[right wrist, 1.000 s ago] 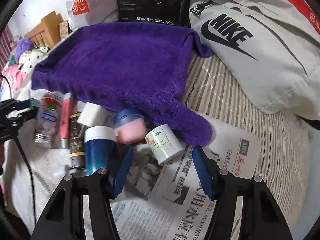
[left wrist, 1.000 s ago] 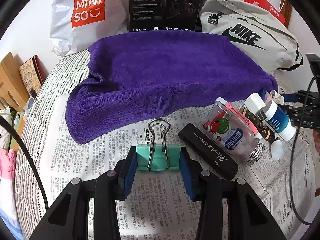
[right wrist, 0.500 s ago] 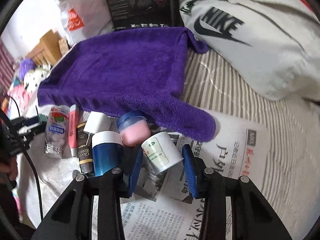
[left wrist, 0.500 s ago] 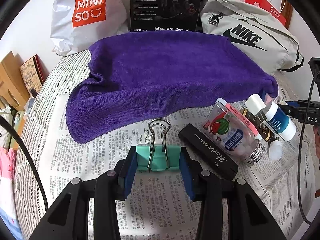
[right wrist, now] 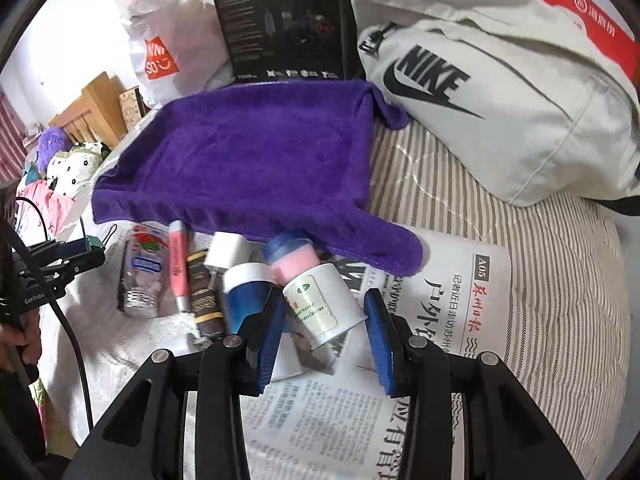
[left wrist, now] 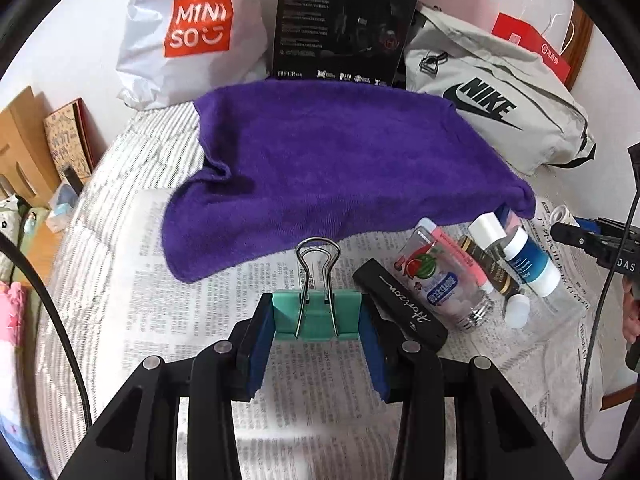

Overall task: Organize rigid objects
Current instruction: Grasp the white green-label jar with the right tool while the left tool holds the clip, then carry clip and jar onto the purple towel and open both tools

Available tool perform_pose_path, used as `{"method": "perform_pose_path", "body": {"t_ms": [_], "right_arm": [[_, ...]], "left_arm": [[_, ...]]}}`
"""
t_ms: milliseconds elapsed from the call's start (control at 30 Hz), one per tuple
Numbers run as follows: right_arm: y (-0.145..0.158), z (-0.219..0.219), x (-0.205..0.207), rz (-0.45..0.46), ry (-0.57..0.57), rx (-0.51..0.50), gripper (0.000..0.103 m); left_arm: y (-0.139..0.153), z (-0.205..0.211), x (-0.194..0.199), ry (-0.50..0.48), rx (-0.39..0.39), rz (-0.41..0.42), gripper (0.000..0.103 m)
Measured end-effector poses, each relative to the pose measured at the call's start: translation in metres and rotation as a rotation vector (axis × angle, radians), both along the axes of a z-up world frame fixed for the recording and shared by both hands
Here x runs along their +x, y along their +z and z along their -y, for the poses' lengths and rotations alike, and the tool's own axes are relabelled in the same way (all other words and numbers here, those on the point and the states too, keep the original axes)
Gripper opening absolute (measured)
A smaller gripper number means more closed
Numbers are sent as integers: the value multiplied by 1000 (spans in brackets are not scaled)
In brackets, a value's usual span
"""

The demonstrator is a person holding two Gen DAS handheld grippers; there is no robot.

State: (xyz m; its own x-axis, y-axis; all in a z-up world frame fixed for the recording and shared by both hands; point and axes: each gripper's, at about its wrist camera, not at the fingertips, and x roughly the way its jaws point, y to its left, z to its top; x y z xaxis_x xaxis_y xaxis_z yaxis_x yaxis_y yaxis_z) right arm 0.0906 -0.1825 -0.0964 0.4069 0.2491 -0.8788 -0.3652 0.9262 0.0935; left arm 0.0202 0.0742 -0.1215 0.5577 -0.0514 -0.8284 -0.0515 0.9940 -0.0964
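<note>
left gripper (left wrist: 316, 326) clamps teal binder clip (left wrist: 316, 314); right gripper (right wrist: 326, 328) clamps white jar (right wrist: 322, 306); purple towel (left wrist: 336, 164) edge near.

Left gripper (left wrist: 316, 322): two black plastic arms, each ending in a flat blue pad (left wrist: 260, 344). Each arm carries a round silver screw (left wrist: 221, 347) near the pad, and a second screw sits further back on the outer link. A black cable (left wrist: 60, 320) curves past the left arm.

Right gripper (right wrist: 326, 336): same build, with black arms, blue pads (right wrist: 378, 340) and four silver screws (right wrist: 416, 343).

In the left wrist view, the right gripper's body at the right edge bears white lettering "DAS" (left wrist: 625, 267), and a thin black cable hangs beside it. In the right wrist view, the left gripper's body at the left edge reads "GenRobo" (right wrist: 34, 299).
</note>
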Motion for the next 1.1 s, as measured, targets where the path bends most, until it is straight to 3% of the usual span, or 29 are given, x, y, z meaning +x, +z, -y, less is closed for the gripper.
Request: {"method": "perform_pose_path", "body": {"t_ms": [333, 633, 867, 1100], "right_arm": [[23, -21, -9, 36, 40, 27, 40], [35, -29, 12, 60, 33, 54, 40], [40, -41, 42, 93, 28, 34, 40], [31, -58, 90, 82, 21, 24, 40]], "left_arm": [[47, -1, -2, -32, 6, 74, 39], [73, -6, 31, -63, 11, 111, 39], [79, -24, 71, -44, 3, 131, 39], [62, -40, 123, -32, -19, 100, 39]]}}
